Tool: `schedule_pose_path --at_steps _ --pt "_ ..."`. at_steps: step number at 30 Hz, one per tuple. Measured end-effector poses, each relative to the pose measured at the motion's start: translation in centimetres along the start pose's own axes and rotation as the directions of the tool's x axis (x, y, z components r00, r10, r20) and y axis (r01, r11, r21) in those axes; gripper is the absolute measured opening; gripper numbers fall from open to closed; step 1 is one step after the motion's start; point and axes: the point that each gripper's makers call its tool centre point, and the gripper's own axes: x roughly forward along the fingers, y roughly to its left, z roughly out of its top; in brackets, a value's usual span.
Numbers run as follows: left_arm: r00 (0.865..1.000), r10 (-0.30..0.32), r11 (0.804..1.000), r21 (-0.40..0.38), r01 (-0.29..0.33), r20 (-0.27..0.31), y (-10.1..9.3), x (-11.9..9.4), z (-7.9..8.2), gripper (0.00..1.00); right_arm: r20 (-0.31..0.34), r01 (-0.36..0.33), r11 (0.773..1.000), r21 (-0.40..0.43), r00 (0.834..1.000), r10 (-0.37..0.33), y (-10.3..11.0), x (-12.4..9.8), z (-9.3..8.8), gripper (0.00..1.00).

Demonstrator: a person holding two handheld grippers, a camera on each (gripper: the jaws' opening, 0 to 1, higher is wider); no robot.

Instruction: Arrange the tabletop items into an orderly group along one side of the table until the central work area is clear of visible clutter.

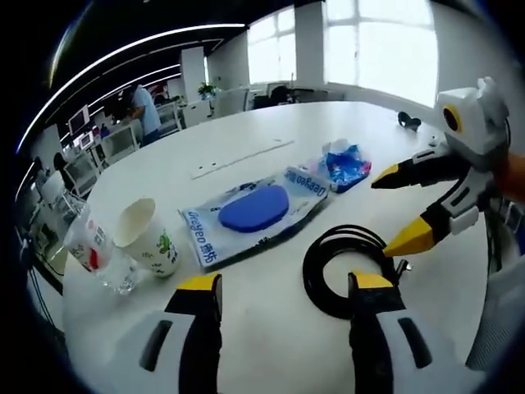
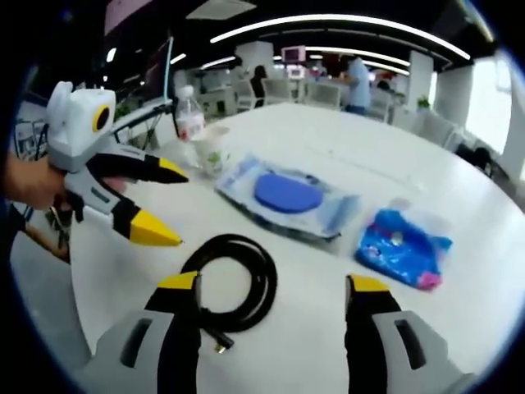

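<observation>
On the white bench, left to right in the left gripper view, stand a plastic bottle, a paper cup, a wipes pack, a coiled black cable and a blue pouch, scattered centrally, not yet grouped. The left gripper and right gripper hover with released jaws flanking the cable, likely the next pick.

Beyond my round white table I see an open office. A person in a light blue shirt stands bent over desks at the back, with white chairs nearby. Long ceiling light strips curve overhead. Bright windows fill the far wall. A potted plant sits near a white pillar.
</observation>
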Motion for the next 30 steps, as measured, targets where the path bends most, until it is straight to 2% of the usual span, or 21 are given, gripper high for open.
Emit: schedule_pose_path --at_steps 7,14,19,22,30 --pt "0.999 0.049 0.999 -0.020 -0.049 0.021 1.4 -1.7 -0.3 0.78 0.022 0.013 1.000 0.013 1.000 -0.013 0.5 -0.7 0.5 0.84" --pt "0.997 0.070 0.997 -0.037 -0.069 0.029 1.6 -3.0 -0.7 0.88 0.035 0.028 0.999 0.033 0.999 -0.029 0.9 -1.6 0.5 0.91" --pt "0.997 0.071 0.997 -0.022 -0.071 0.040 1.7 -3.9 -0.8 0.92 0.053 0.038 0.998 0.043 0.998 -0.041 1.0 -2.4 0.7 1.00" --pt "0.996 0.074 0.997 -0.031 -0.073 0.043 2.0 -4.5 -0.9 0.97 0.052 0.048 0.998 0.047 0.997 -0.050 1.0 -2.9 0.6 1.00" --pt "0.994 0.094 0.995 -0.023 -0.093 0.061 2.6 -5.9 -1.3 0.98 0.058 0.077 0.995 0.061 0.995 -0.081 1.2 -4.3 0.8 1.00"
